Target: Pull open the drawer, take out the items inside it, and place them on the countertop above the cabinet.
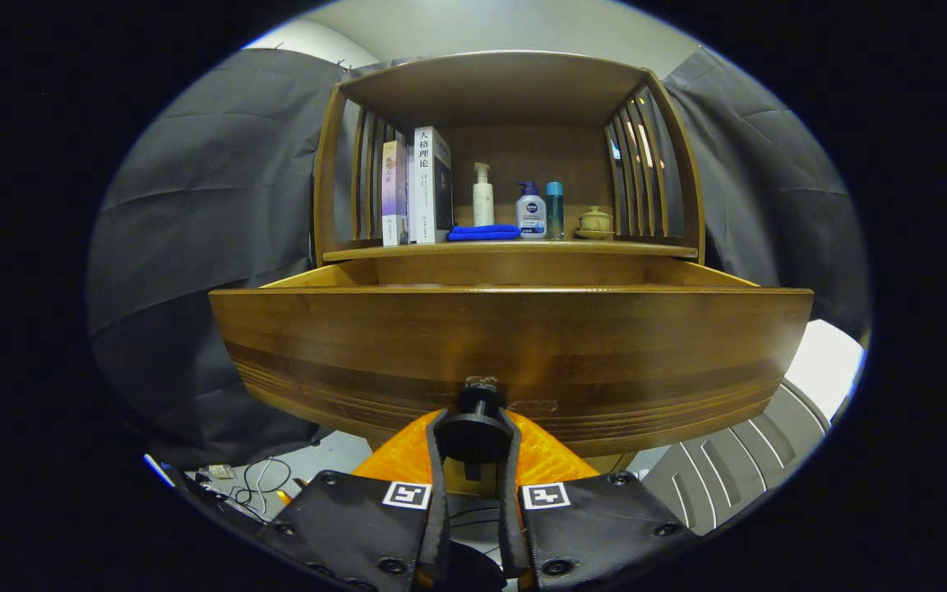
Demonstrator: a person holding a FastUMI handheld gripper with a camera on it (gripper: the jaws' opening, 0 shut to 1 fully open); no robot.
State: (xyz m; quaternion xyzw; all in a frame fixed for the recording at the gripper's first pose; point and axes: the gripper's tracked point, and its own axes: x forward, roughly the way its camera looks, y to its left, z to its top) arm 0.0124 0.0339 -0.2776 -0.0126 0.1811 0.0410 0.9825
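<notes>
The wooden drawer [515,345] stands pulled out from the cabinet, its front panel close before me. Its round dark knob [475,434] sits between my fingers, and my gripper [473,427] is shut on it from both sides. The drawer's inside is hidden behind the front panel; only the top edges of its side walls show. Above the drawer runs the countertop [515,247], with two books [420,187], a folded blue cloth [483,233], a white pump bottle [482,196], a white bottle with a blue cap [531,211], a slim blue bottle [554,210] and a small lidded pot [594,222].
The cabinet's upper shelf has slatted side walls [646,168] and a roof board. Dark cloth hangs on both sides. Cables [264,481] lie on the floor below left, and a pale ribbed object [736,469] stands below right.
</notes>
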